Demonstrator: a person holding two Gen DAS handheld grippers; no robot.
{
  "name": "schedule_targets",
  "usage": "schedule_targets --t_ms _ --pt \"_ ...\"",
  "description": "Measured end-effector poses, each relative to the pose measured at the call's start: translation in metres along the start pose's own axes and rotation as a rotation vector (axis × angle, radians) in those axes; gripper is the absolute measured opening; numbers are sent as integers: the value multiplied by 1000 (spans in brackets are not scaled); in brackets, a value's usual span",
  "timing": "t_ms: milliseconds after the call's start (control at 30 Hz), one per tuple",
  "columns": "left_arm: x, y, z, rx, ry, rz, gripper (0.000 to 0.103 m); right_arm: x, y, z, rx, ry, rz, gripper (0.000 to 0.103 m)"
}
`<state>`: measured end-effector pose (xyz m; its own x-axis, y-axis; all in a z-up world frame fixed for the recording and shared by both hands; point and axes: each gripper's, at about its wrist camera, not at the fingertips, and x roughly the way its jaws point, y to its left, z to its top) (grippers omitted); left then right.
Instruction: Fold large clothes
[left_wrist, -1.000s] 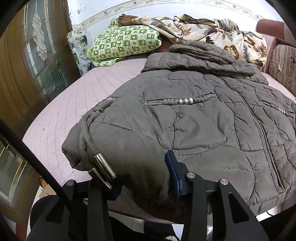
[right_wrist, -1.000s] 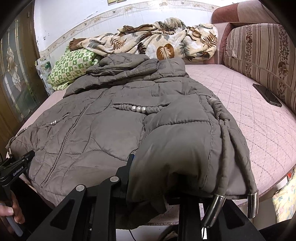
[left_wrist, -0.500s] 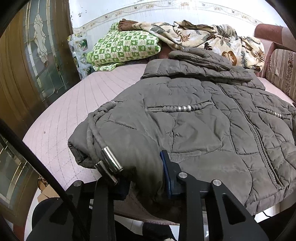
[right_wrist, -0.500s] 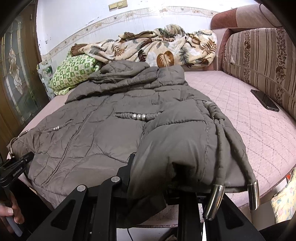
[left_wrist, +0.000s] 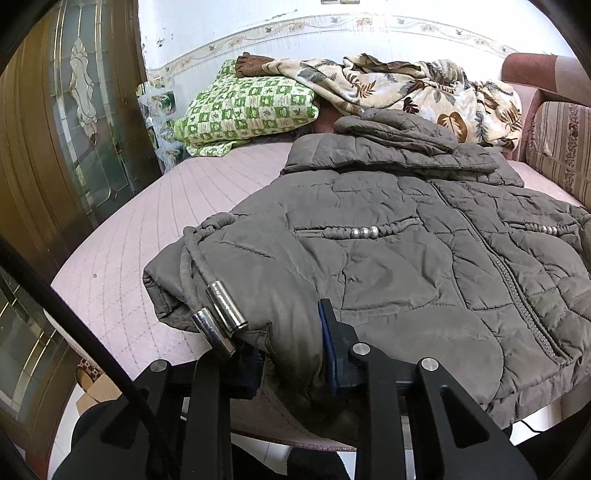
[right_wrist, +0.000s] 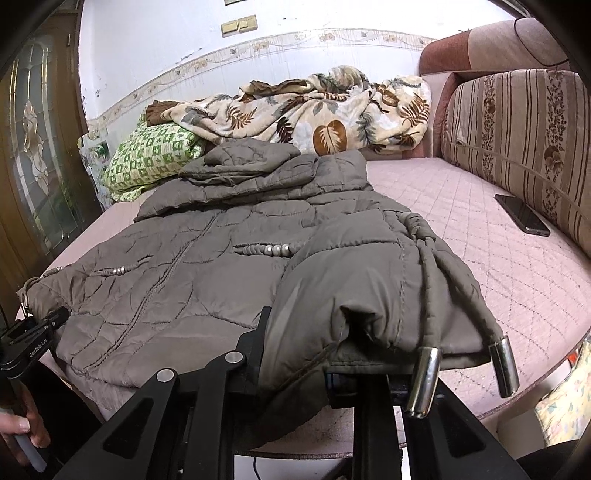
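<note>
While the grey-brown quilted padded jacket (left_wrist: 388, 266) lies front-up on the pink quilted bed (left_wrist: 147, 221), the left gripper (left_wrist: 291, 350) is closing on its near left hem corner and the right gripper (right_wrist: 295, 354) on the near right, apparently pinching padding. Bulky, soft and slippery; grip deep, clear of the metal-tipped drawcords (right_wrist: 424, 376).
</note>
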<state>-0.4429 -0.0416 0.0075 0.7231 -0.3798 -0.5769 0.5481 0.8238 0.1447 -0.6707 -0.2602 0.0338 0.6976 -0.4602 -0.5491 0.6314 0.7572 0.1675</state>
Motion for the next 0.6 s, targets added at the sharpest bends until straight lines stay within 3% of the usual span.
schedule_targets --t_ms 600 --pt "-19 10 12 -3 -54 -7 25 -23 1 12 3 -39 21 23"
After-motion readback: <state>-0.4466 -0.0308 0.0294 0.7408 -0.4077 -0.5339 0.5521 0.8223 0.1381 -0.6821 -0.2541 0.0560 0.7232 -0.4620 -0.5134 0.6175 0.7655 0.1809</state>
